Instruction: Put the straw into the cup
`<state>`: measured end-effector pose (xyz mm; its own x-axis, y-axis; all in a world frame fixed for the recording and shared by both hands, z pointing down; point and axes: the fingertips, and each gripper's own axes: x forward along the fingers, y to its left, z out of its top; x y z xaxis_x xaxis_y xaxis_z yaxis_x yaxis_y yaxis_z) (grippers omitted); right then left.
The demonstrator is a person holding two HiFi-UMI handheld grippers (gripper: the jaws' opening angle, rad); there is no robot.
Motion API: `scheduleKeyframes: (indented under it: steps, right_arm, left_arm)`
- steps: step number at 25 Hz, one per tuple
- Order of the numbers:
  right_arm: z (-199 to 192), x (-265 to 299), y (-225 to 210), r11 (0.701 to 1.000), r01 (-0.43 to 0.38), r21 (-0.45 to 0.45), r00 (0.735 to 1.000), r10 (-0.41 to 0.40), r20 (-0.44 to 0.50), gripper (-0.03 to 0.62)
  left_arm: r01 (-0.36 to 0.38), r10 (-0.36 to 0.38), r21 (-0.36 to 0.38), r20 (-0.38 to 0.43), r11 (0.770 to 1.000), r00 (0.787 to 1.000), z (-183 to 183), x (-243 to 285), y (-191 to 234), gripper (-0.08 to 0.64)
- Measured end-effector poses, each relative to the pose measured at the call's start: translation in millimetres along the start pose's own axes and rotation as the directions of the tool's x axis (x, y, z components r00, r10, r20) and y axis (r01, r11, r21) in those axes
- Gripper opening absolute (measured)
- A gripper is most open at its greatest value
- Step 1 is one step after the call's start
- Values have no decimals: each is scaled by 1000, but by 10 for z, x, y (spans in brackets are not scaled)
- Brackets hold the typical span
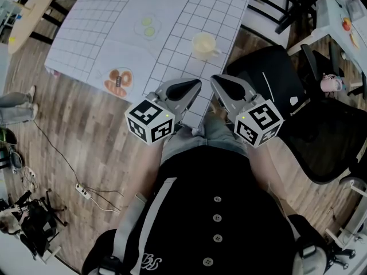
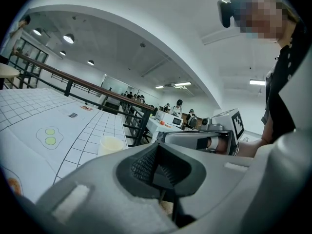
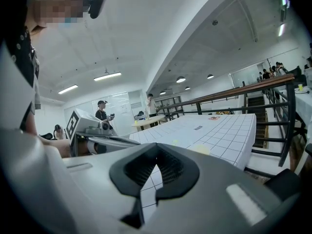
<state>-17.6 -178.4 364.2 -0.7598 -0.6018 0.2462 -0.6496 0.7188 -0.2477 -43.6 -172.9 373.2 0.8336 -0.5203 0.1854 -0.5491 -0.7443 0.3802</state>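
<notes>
Your left gripper (image 1: 194, 85) and right gripper (image 1: 217, 80): held side by side above your lap, tips toward near edge of table (image 1: 97, 33). Both jaw pairs closed tip to tip, nothing gripped. Cup (image 1: 203, 43): pale yellow, upright on white grid cloth, ahead of both grippers, apart from them. Orange printed patch (image 1: 119, 80) near table edge, left of cup; green-dotted patch (image 1: 148, 26) farther back.

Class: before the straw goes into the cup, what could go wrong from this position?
1. No straw shows in any view; the left gripper and right gripper both have jaws shut on nothing, so it must be found first.
2. The cup looks light and stands near the side edge of the table; a nudge might tip it or push it off.
</notes>
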Motion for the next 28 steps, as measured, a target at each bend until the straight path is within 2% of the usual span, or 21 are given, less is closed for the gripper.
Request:
scheduleKeyframes:
  steps: [13, 28]
  right_arm:
    - [-65, 0, 92, 1000, 0, -14, 1000, 0, -21, 0]
    - [-75, -8, -10, 998, 58, 0, 998, -58, -18, 0]
  left_arm:
    - [17, -17, -2, 5, 1000, 1000, -5, -36, -55, -2]
    - [43, -43, -3, 10, 999, 999, 34, -32, 8, -2]
